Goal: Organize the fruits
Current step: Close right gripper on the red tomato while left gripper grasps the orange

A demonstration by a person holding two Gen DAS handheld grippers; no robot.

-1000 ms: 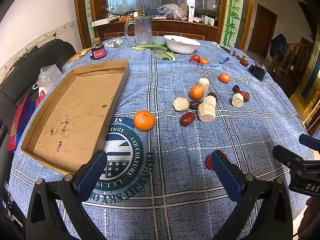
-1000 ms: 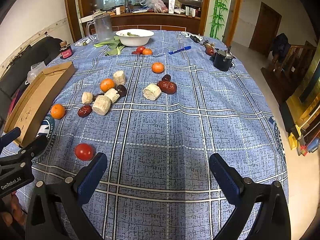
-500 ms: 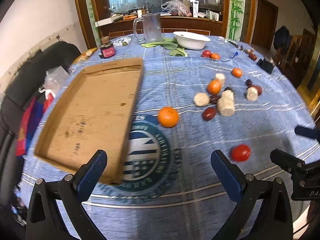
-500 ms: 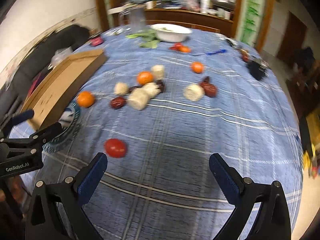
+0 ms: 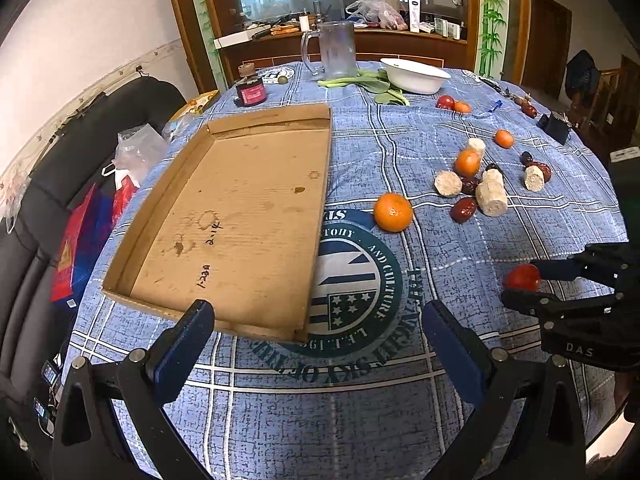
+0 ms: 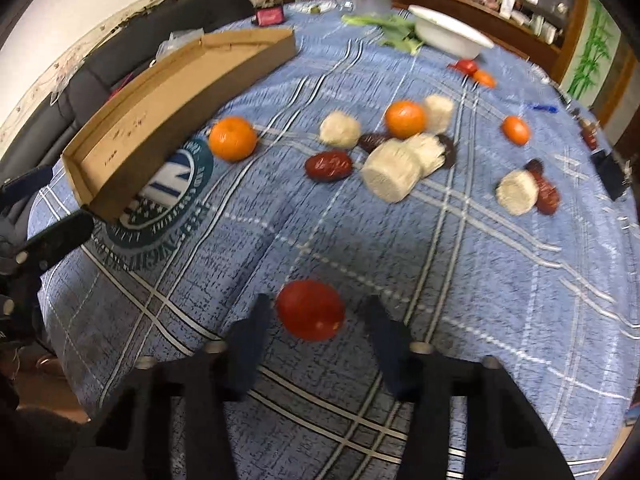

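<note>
1. Blue plaid tablecloth [image 5: 420, 364] with a round green emblem covers the table; wooden sideboard and glass partition fill the top of both views.
2. Right gripper [image 6: 316, 320] at bottom centre of its view; jaws have just been closing and stand narrow around the red tomato [image 6: 311, 309]; left pad looks at its skin, a small gap shows on the right, so grip not confirmed; frame is blurred.
3. Left gripper [image 5: 316, 340] at bottom of its view, jaws wide, nothing between them; near corner of the cardboard tray [image 5: 240, 216] sits just beyond the left finger.
4. Same tomato [image 5: 521, 277] shows at right edge of left view between the right gripper's fingers.
5. Mid frame: big orange [image 5: 393, 212] just right of the tray; past it a cluster of red dates [image 5: 463, 210], pale corn pieces [image 5: 492, 198], another orange [image 5: 467, 162].
6. Far: white bowl [image 5: 416, 75], glass mug [image 5: 336, 49], green leaves, dark jar [image 5: 250, 91] at upper left.
</note>
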